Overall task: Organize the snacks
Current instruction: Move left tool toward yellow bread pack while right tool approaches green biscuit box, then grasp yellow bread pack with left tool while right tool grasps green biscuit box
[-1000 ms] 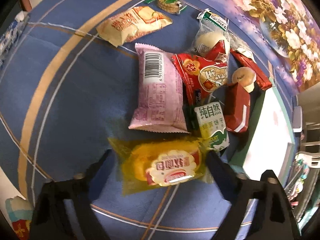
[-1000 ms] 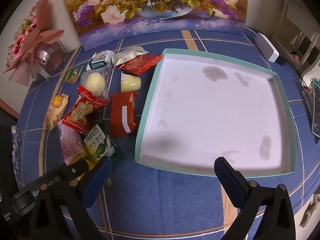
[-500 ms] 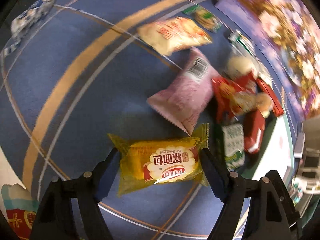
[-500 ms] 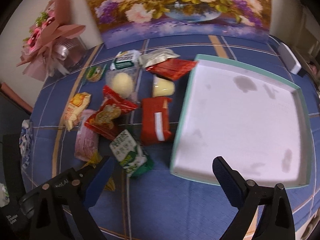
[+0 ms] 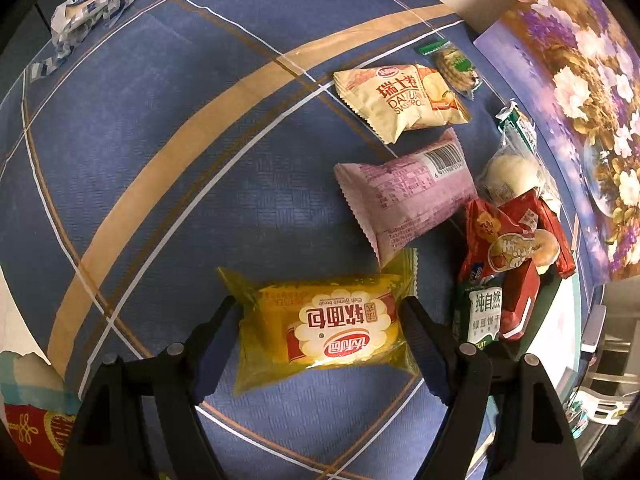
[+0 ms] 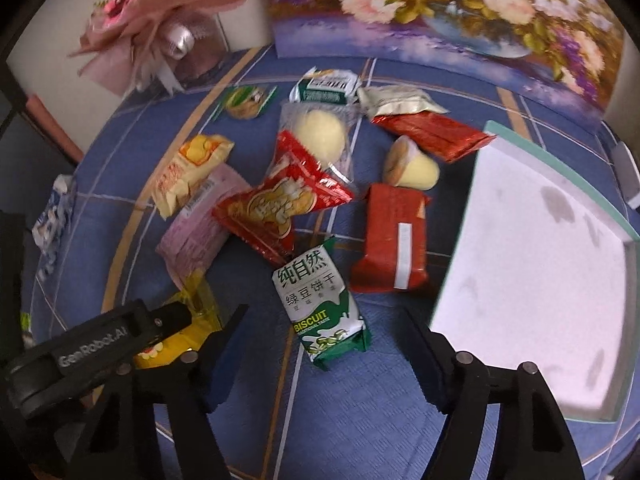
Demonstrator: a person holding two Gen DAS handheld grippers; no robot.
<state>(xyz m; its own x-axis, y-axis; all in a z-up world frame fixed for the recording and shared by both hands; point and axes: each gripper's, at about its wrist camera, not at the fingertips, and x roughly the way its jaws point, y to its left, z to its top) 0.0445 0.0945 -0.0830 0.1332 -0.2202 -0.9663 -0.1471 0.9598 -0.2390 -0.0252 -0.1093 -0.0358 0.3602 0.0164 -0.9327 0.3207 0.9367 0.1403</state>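
My left gripper [image 5: 320, 312] is shut on a yellow bread packet [image 5: 328, 328], a finger pressing on each of its ends, just above the blue tablecloth. The same gripper [image 6: 100, 344] and a bit of the yellow packet [image 6: 196, 320] show at the lower left of the right wrist view. My right gripper [image 6: 324, 314] points down over a green-and-white biscuit packet [image 6: 316, 292]. Its jaws are closing, the packet lies between them, and the pads stand clear of it. A white tray with a teal rim [image 6: 540, 260] lies to the right, with nothing in it.
Loose snacks lie left of the tray: a red box-like packet [image 6: 394, 236], a red crisp bag [image 6: 276, 208], a pink packet [image 5: 404, 196], a cream roll packet [image 5: 400, 100], a round bun [image 6: 320, 132]. A flower painting [image 6: 440, 8] and a bouquet [image 6: 160, 20] stand behind.
My right gripper moved left from the tray to the snack pile and its jaws narrowed around the green biscuit packet. My left gripper rolled and shifted with the yellow packet between its fingers.
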